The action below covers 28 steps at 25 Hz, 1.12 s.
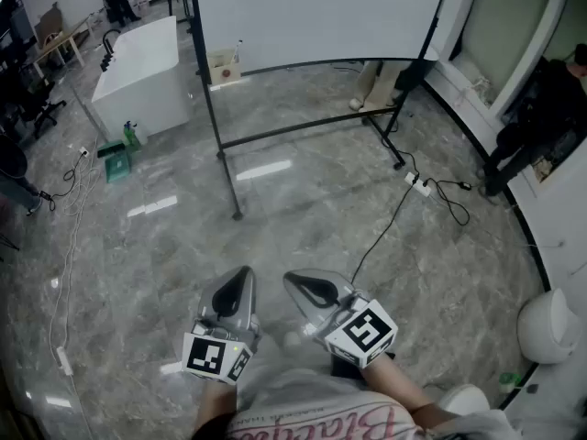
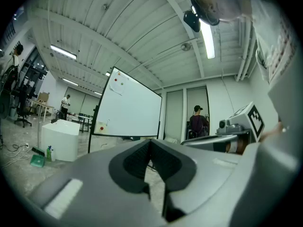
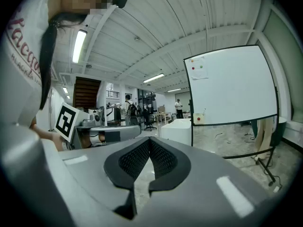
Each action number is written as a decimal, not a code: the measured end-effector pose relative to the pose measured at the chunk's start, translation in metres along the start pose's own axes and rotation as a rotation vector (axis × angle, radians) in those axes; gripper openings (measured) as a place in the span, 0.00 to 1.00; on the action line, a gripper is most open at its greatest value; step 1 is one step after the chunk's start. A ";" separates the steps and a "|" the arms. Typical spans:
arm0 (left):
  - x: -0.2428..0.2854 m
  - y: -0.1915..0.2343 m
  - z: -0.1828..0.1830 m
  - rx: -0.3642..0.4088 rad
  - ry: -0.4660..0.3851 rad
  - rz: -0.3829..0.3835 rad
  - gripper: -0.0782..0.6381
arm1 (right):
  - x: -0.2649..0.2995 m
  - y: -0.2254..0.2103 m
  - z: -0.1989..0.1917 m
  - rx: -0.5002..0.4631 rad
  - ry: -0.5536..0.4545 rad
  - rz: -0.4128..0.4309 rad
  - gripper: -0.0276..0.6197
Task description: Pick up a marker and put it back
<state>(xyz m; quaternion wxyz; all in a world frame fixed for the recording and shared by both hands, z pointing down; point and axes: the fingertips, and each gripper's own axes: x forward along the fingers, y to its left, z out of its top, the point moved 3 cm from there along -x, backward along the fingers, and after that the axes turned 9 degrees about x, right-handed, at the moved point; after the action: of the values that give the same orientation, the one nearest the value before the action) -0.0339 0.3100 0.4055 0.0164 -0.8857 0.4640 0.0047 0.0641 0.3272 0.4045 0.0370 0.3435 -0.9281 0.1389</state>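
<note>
I hold both tools low in front of me, side by side over the marble floor [image 1: 303, 209] and pointing ahead. The left tool [image 2: 150, 143] has its jaws pressed together at the tips with nothing between them. The right tool [image 3: 149, 142] is pressed together the same way and is also empty. Across the floor stands a whiteboard [image 1: 312, 16] on a dark frame. A small box [image 1: 223, 66] with a red dot sits at its lower left corner. A thin stick rises out of that box; I take it for the marker [image 1: 238, 50], though it is too small to be sure. It is well apart from both tools. Left of the whiteboard is a white block [image 1: 142, 71].
</note>
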 end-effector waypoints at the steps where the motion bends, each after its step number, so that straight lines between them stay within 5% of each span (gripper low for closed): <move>1: 0.001 -0.003 0.000 0.001 -0.002 0.000 0.11 | -0.003 -0.001 0.000 0.002 -0.001 0.002 0.05; 16: 0.014 -0.014 0.004 0.020 -0.005 -0.017 0.11 | -0.012 -0.011 0.001 0.004 -0.034 0.017 0.05; 28: 0.086 0.062 0.011 0.023 -0.039 -0.027 0.11 | 0.065 -0.066 0.040 -0.027 -0.059 0.016 0.05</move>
<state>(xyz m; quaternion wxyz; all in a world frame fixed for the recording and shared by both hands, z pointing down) -0.0360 0.2049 0.3907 0.0358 -0.8913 0.4516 0.0161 0.0582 0.2270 0.3924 0.0132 0.3395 -0.9333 0.1166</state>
